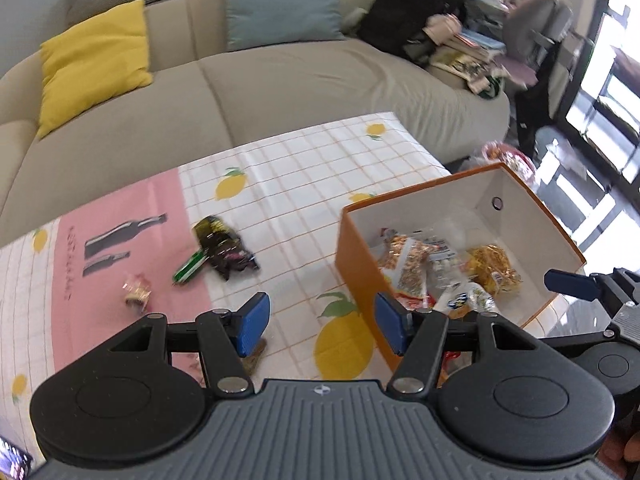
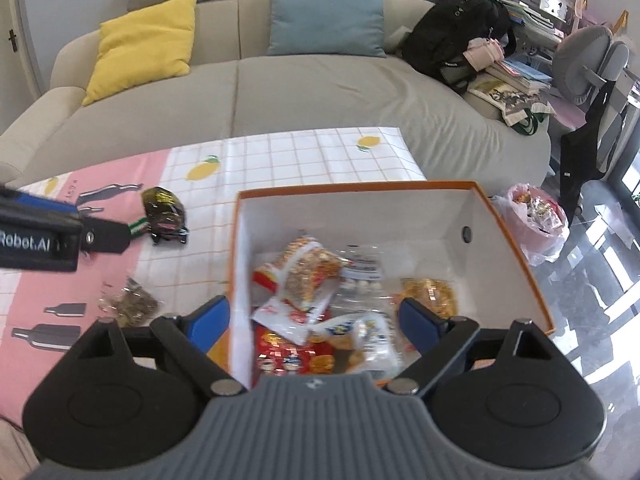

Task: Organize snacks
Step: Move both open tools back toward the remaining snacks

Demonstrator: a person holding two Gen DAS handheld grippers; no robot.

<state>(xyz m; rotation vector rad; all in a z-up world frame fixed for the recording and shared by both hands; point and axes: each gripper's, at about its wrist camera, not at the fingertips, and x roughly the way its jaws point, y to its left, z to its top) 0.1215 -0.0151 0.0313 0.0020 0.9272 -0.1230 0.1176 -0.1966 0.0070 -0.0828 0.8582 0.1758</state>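
Left tool (image 1: 320,326) spread wide, holding nothing — hovers over the lemon-print cloth surface (image 1: 304,168) at the orange cardboard box's (image 1: 352,264) left wall. Right tool (image 2: 314,320) also wide and empty, straddling that wall over the box. Inside: mixed snack packets (image 2: 316,280), clear and foil. Still out on the surface, in the left view: dark foil packet (image 1: 222,246) at 11 o'clock of the left tool, green stick pack (image 1: 190,267) touching it, small pink wrapped snack (image 1: 136,290) at 10 o'clock.
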